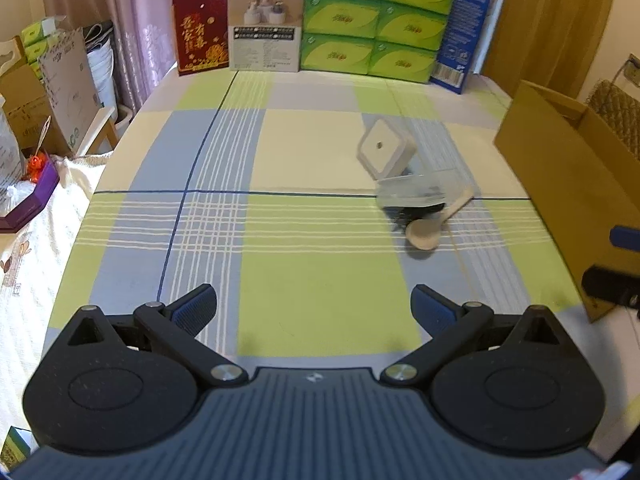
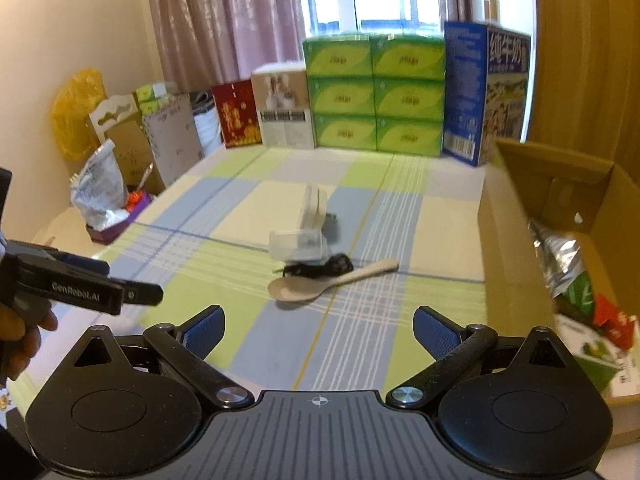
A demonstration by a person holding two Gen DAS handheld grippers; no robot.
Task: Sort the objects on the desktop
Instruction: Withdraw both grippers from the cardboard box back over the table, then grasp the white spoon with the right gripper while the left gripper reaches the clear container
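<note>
Grippers: left gripper (image 1: 314, 312) and right gripper (image 2: 318, 330) both spread wide, empty. Spoon (image 2: 320, 282) lies at 12 o'clock, touching black cable (image 2: 320, 269). Approach handle squarely; box (image 2: 516, 216) waits at 2 o'clock.

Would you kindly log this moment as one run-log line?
left gripper: open, empty | right gripper: open, empty | spoon, clear container on table | cardboard box at right: partly filled
</note>
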